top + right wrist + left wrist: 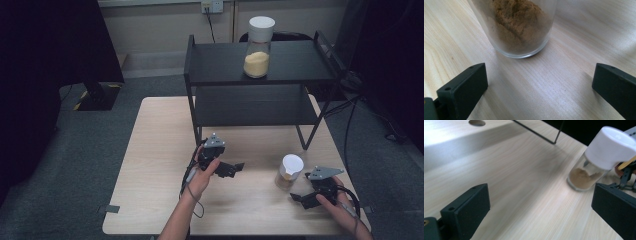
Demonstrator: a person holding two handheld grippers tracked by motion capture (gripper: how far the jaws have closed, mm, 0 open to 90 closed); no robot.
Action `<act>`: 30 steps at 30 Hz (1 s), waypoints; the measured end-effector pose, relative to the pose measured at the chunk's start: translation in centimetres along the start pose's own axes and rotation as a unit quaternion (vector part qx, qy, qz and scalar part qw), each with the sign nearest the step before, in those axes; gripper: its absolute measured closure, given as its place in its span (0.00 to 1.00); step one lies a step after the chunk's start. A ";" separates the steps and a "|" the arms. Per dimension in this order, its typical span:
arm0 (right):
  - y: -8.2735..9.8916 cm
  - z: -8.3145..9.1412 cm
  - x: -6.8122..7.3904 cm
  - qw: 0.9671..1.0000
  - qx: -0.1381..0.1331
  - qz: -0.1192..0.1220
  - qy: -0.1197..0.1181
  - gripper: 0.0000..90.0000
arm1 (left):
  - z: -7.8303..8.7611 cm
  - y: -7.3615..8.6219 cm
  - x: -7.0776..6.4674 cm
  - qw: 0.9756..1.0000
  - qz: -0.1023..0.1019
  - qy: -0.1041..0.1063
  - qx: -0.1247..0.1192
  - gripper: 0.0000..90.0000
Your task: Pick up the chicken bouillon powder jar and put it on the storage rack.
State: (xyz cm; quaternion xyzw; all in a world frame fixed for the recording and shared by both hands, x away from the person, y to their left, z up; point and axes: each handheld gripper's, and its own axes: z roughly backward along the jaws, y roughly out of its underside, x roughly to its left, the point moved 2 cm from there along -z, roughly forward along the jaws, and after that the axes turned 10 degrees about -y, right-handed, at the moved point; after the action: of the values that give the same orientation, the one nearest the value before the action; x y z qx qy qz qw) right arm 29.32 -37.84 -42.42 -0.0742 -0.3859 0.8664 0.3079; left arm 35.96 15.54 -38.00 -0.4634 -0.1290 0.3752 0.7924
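glass jar [289, 172] of brown powder stood near the table's [150, 165] front right corner.
right gripper [540, 82] gaped wide just short of it, empty; left gripper [541, 207] likewise open. smooth, breakable, light; best gripped mid-body below the white lid [292, 164].

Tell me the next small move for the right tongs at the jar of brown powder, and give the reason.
Probably ease the right tongs forward until the jaws flank the jar of brown powder, then close. In the right gripper view the jaws stand wide apart with bare table between them, and the jar stands upright just beyond their tips, untouched. The left tongs are open too and farther off.
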 end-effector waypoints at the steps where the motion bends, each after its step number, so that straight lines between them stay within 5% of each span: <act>1: 0.0 0.0 0.0 1.000 0.000 0.000 0.000 0.00 | 0.1 0.3 0.1 1.000 0.001 -0.001 0.001 0.02; 30: 0.0 0.0 0.0 1.000 0.000 0.000 0.000 0.00 | 3.4 6.9 2.4 0.997 0.039 -0.064 0.029 0.02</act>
State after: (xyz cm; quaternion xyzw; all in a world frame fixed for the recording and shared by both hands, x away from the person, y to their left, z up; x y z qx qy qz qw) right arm 29.31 -37.84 -42.42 -0.0742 -0.3859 0.8665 0.3079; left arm 32.47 21.44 -42.23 -0.4203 -0.1505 0.4379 0.7803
